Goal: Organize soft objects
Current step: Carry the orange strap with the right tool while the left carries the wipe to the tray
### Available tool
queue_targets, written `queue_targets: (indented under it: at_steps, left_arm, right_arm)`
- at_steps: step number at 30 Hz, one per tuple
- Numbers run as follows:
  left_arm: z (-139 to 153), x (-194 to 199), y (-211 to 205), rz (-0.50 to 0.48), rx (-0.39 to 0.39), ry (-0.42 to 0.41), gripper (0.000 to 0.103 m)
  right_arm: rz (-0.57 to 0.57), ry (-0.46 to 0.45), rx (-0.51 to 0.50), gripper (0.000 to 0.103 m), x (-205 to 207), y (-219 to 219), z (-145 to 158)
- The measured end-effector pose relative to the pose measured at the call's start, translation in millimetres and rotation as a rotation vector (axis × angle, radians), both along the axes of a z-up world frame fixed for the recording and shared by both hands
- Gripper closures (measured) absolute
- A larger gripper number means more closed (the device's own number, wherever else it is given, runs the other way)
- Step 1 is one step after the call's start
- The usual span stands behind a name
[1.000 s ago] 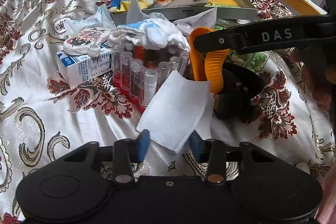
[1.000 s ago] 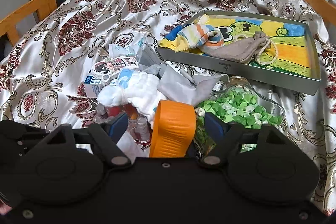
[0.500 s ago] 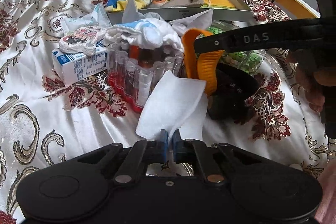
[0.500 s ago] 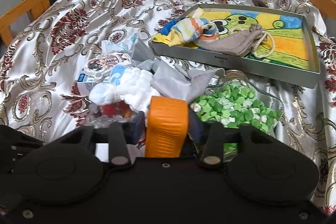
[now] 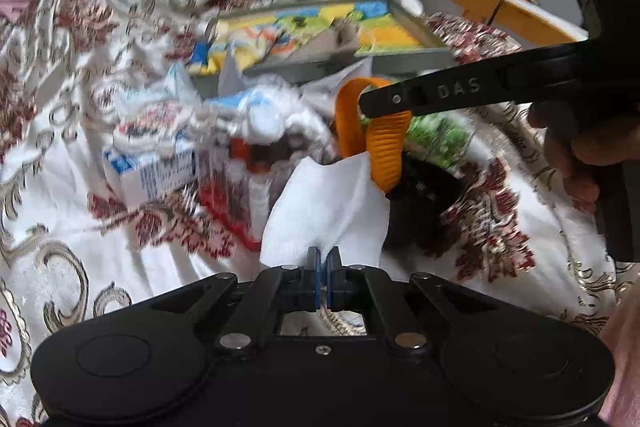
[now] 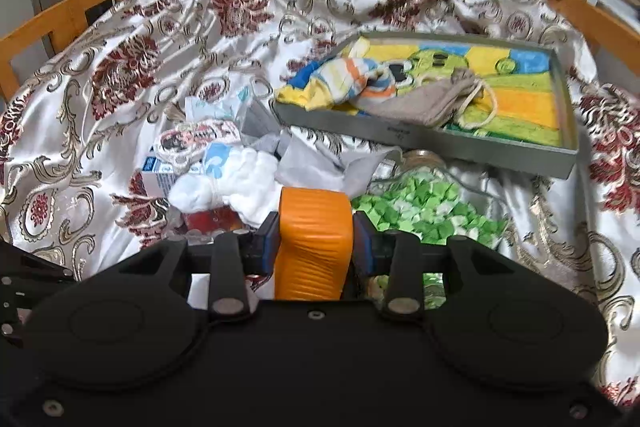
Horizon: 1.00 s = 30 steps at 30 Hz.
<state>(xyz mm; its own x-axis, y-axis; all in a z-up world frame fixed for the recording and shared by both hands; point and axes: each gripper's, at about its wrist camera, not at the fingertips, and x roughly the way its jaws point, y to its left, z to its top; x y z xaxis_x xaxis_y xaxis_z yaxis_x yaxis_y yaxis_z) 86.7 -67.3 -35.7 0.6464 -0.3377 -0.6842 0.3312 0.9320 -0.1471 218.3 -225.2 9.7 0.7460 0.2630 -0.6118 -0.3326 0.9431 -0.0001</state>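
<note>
Nearest me, the left gripper (image 5: 323, 269) had its blue pads drawn together on the lower edge of a white cloth (image 5: 326, 205), which stood up from the pinch in a loose, creased sheet over the bedspread (image 5: 72, 187). It looked weightless and limp, the sort of thing that would droop and swing if lifted, so a pinch at the hem seemed enough, though a thin fold could slide out of smooth pads.

Just beyond it, the right gripper (image 6: 316, 245) was clamped narrow on the orange strap (image 6: 314, 239), ribbed and rubbery, arching up from a dark object I could not make out. That ribbing looked likely to give good purchase; the band would bend but keep its curve.

Behind both lay the pile in the middle of the bed: a bundled white sock (image 6: 228, 183), a small carton (image 5: 152, 175), a clear organiser with red contents (image 5: 244, 187) and a glass jar of green paper stars (image 6: 424, 215), hard and breakable, best left alone.

Farther off, toward the right rail of the bed, sat the grey tray (image 6: 400, 137), already holding a striped sock (image 6: 360, 83) and a drawstring pouch (image 6: 432, 103). I judged it the likely home for the soft things.
</note>
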Motion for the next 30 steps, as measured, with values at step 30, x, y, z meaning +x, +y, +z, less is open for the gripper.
queue_targets:
  at_steps: [30]
  left_arm:
    - [70.8,93.3,-14.2,0.070,-0.103,-0.295,0.102]
  right_arm:
    - [-0.282,-0.349,0.206,0.073,31.0,-83.8,65.8]
